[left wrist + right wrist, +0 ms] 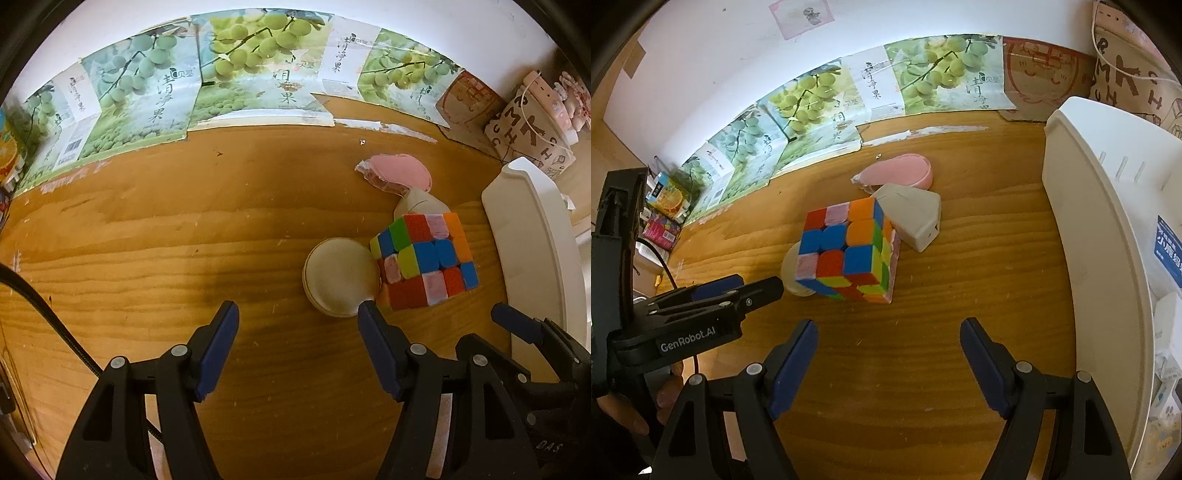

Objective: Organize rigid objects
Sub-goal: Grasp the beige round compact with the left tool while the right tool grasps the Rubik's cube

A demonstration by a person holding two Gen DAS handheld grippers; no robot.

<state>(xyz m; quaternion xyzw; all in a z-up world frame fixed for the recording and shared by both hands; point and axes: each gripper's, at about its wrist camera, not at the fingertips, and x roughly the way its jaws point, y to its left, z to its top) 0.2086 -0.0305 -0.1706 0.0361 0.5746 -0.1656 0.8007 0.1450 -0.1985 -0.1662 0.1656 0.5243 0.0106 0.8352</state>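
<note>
A scuffed wooden tabletop (184, 240) meets a white wall (720, 55); grape-printed cardboard panels (236, 74) lean along its foot, brightly lit from above.

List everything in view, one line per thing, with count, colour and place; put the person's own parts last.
puzzle cube: one, multicoloured, mid-table
round case: one, cream, against the cube's left side
wedge-shaped block: one, grey-white, behind the cube
pink case: one, pink, behind the block
white bin: one, white, table's right edge
grape-print cardboard: several panels, green, along the wall
table: one, brown wood
left hand-held gripper: one, black with blue pads, open, empty
right hand-held gripper: one, same colours, open, empty
hand: one, partly seen, behind the left gripper
</note>
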